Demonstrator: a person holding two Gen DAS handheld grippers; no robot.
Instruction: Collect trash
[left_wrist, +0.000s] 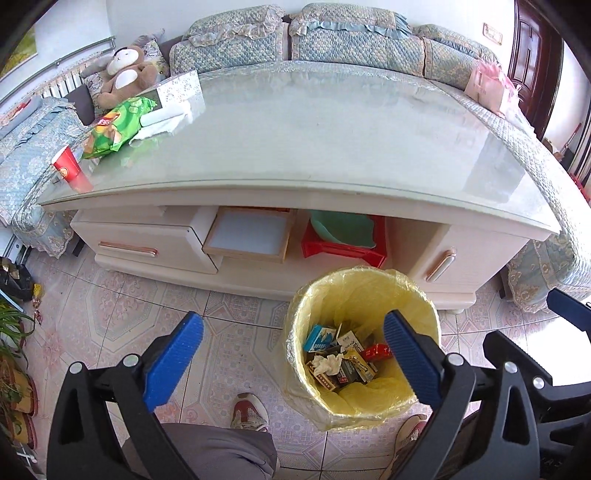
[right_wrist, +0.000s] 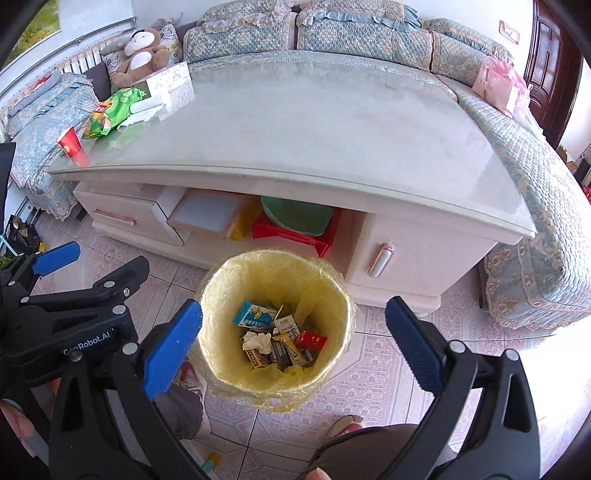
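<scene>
Left wrist view shows our left tongs (left_wrist: 293, 354) spread wide and holding nothing, with the bin (left_wrist: 325, 291) under their right finger. Right wrist view shows our right tongs (right_wrist: 293, 343) also spread and bare, the bin (right_wrist: 236, 273) directly between and below the 2 fingers. Inside lie a crumpled tissue (right_wrist: 255, 340), a blue carton (right_wrist: 255, 314) and a red pack (right_wrist: 311, 340). Beyond the tongs, on the table's (right_wrist: 314, 118) far left end, sit a red cup (right_wrist: 69, 139) and a green bag (right_wrist: 116, 107), close together, well apart from the bin.
</scene>
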